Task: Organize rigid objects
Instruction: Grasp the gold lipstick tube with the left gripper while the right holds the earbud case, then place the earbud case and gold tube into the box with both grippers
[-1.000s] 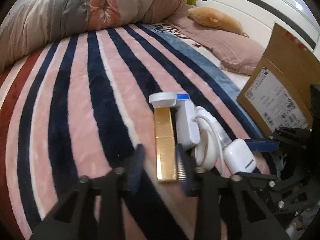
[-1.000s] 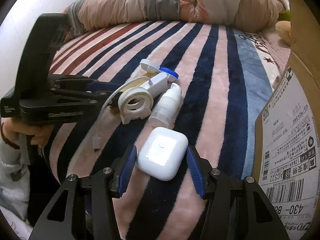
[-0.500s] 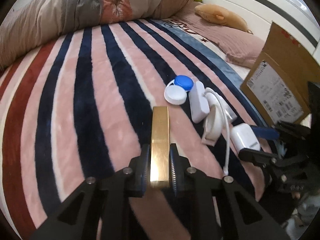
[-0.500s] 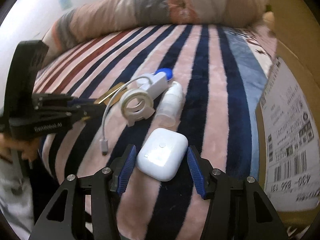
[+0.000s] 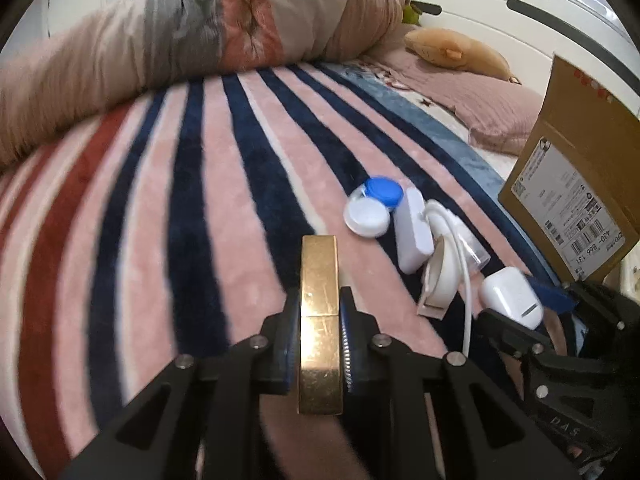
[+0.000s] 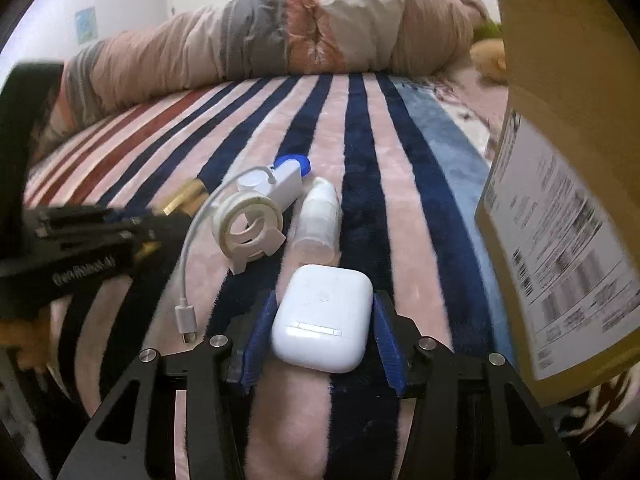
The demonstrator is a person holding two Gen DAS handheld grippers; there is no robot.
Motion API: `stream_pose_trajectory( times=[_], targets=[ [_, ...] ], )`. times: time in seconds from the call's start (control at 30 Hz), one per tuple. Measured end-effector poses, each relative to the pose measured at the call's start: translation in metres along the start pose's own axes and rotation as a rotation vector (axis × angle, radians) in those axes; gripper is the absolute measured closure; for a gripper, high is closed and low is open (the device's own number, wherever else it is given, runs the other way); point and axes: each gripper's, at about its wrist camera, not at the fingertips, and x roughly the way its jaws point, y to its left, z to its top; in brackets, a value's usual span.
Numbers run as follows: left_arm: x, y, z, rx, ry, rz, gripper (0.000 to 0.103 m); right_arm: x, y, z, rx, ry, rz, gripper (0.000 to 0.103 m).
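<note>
Both of our grippers are on objects over the striped blanket.

Our left gripper [image 5: 320,334] is clamped tight on the gold bar [image 5: 319,312], which juts out ahead past the fingertips. Our right gripper [image 6: 320,338] brackets the white earbud case [image 6: 323,316], pads at its sides; we cannot tell if they press it. Just ahead of the case lie the small bottle [image 6: 320,220], tape ring [image 6: 248,226], white charger [image 6: 286,188] and cable [image 6: 188,280], crowded together. The cardboard box [image 6: 560,200] stands close on the right. Left of the gold bar, the blanket [image 5: 160,240] runs open to the rumpled duvet [image 5: 180,48].
</note>
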Motion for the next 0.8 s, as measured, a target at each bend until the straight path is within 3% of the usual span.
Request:
stream_pose_trajectory(
  times=[0.1,0.23,0.37,0.57,0.7,0.8],
  targets=[
    [-0.031,0.002,0.01,-0.004,-0.051,-0.018,0.088,-0.022,0.004,0.01,-0.03,-0.056,0.045,0.058],
    [-0.078,-0.009,0.029,0.028,-0.121,0.012,0.088,-0.066,0.008,0.029,-0.098,-0.139,0.152,0.058],
    [-0.134,-0.038,0.055,0.088,-0.213,-0.042,0.088,-0.116,-0.008,0.046,-0.118,-0.248,0.238,0.058],
    [-0.172,-0.114,0.097,0.202,-0.287,-0.154,0.088,-0.173,-0.076,0.054,-0.069,-0.362,0.155,0.058],
    [-0.156,-0.178,0.126,0.273,-0.26,-0.231,0.088,-0.172,-0.136,0.041,0.003,-0.323,0.038,0.058],
    [-0.137,-0.217,0.133,0.314,-0.22,-0.258,0.088,-0.156,-0.173,0.029,0.039,-0.242,0.009,0.058]
  ],
)
